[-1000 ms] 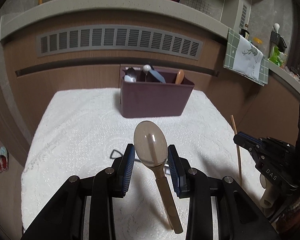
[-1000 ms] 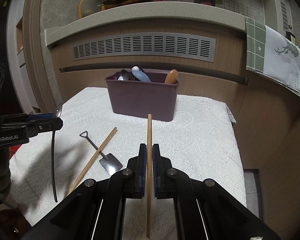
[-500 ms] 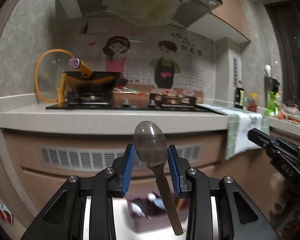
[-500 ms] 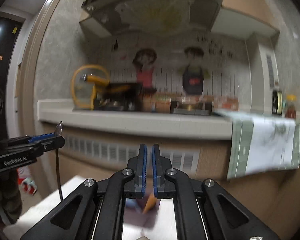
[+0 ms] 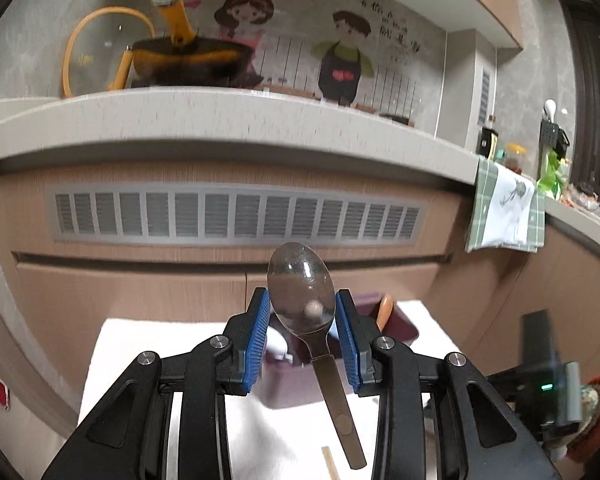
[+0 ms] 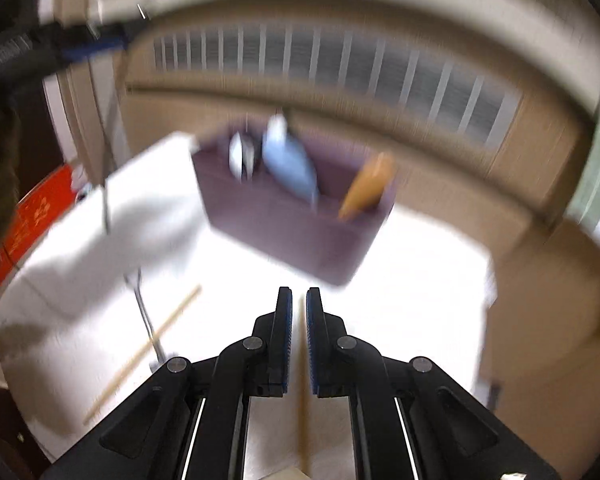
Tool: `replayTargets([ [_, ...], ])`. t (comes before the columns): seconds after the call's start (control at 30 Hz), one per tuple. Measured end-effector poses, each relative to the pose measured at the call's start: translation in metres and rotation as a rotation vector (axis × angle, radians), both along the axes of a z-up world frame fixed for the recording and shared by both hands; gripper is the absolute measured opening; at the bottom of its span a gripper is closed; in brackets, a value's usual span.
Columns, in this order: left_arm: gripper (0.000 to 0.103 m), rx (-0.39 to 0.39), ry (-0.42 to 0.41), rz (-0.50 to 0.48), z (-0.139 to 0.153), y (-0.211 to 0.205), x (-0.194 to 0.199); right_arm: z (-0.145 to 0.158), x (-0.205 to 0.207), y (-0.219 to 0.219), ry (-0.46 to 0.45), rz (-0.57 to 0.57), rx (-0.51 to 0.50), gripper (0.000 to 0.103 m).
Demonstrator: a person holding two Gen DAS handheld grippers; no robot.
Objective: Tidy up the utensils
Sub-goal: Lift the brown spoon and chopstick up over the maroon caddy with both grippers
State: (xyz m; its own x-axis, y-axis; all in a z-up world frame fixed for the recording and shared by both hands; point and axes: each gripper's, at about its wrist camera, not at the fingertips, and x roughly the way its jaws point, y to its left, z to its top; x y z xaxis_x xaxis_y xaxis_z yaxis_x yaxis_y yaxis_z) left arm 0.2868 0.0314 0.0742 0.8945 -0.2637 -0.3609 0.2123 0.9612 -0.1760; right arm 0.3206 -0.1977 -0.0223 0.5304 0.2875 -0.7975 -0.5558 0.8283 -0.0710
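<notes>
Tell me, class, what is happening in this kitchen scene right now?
A person holding two grippers is sorting utensils. The left gripper clamps a metal spoon by its bowl, raised in front of the purple bin. The right gripper is shut on a wooden chopstick. Another chopstick lies on the white cloth; the bin already holds several utensils.

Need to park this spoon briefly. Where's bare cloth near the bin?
The white cloth right of the purple bin is bare to its edge. Left of the bin is crowded: a loose chopstick and a metal handle lie there.
</notes>
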Motion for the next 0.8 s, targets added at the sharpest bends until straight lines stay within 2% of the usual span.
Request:
replayTargets([
  [0.07, 0.034, -0.003, 0.017, 0.002, -0.008, 0.000, 0.000, -0.022, 0.007, 0.000, 0.050, -0.025, -0.027, 0.007],
  [0.23, 0.034, -0.006, 0.045, 0.013, -0.019, 0.002, 0.003, -0.057, 0.022, -0.002, 0.080, -0.063, -0.091, 0.007],
  [0.47, 0.034, -0.001, 0.093, 0.025, -0.034, 0.001, 0.006, -0.069, 0.033, -0.007, 0.090, -0.060, -0.008, 0.007],
  [0.6, 0.034, 0.007, 0.108, 0.030, -0.041, -0.001, 0.001, -0.067, 0.034, -0.016, 0.094, -0.087, 0.042, 0.006],
  [0.8, 0.034, 0.010, 0.131, 0.032, -0.051, -0.005, -0.012, -0.012, 0.000, -0.032, -0.050, -0.105, 0.170, 0.006],
])
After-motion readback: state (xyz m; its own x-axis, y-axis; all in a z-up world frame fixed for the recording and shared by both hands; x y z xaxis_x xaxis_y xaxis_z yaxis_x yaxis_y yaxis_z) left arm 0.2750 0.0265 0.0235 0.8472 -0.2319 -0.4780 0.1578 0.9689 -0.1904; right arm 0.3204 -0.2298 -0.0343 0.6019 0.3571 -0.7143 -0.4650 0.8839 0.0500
